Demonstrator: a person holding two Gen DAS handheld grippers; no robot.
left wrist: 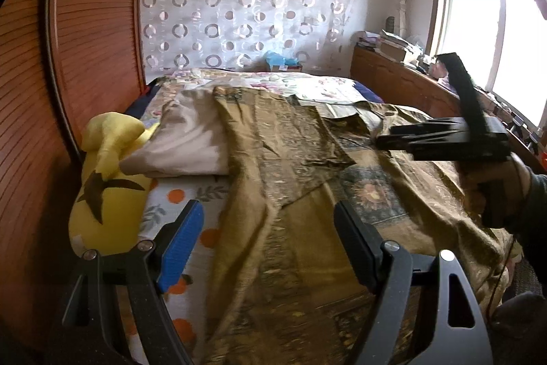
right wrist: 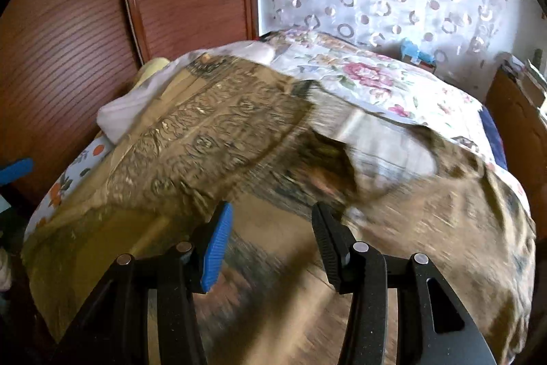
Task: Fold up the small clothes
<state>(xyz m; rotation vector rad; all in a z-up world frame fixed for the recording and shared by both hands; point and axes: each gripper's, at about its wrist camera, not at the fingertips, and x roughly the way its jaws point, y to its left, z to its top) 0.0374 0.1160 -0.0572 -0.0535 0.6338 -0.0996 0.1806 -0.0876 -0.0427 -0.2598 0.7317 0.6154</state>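
Olive-gold patterned cloth spread across the bed, one flap folded back near the middle. Left gripper hovering over the near edge, jaws wide, nothing between. Right gripper over the cloth, jaws apart, empty. Yellow plush at the left edge.

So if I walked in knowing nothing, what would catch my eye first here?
Probably the big gold patterned cloth spread over the bed, one flap folded across its middle. Next, the yellow plush toy at the bed's left edge beside a beige pillow, and the circle-patterned curtain behind.
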